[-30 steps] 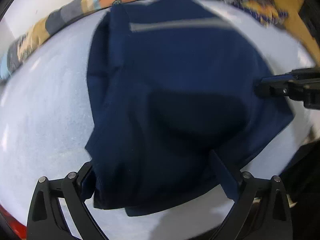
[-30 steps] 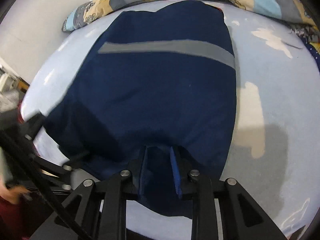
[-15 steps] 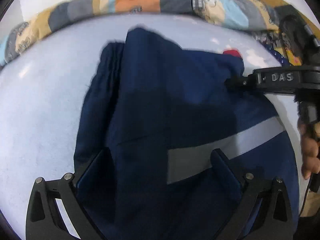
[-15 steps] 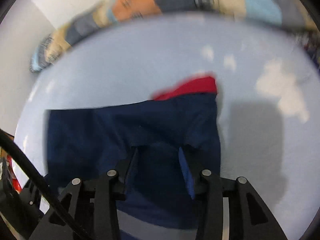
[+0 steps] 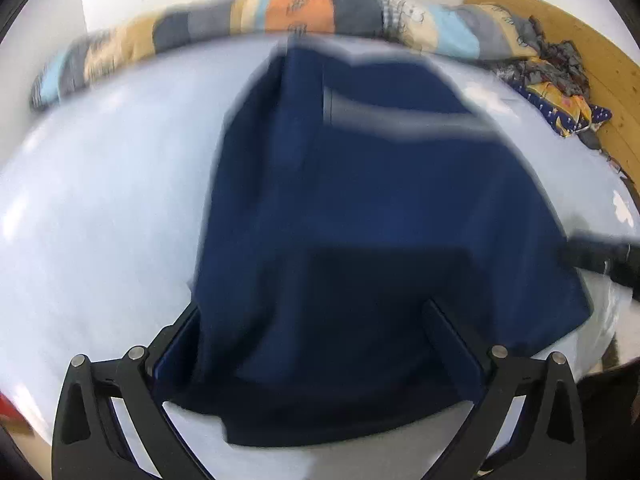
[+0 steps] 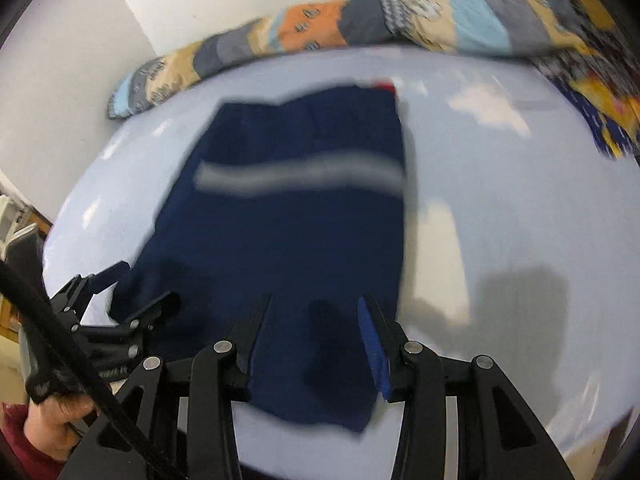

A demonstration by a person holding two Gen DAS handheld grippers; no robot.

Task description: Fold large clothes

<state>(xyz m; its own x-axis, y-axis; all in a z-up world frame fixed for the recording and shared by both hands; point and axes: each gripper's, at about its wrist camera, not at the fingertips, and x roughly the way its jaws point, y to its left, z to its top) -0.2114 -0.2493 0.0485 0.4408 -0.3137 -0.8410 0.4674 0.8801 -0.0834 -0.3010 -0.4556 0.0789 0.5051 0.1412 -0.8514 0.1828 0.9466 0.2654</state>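
The right tool stands partly spread, its jaws having just been opening, with the near hem of the navy garment lying loose between them rather than pinched. The left tool is spread wide, straddling the same hem, and grips nothing that I can see. The garment lies on the pale blue bed sheet, grey stripe across its far half, a patchwork quilt bunched along the wall beyond. The risk I judge from here: as either tool pulls away, a pad may snag the slack cloth and drag the fold open. The left edge looks bunched, so another fold may come out crooked.
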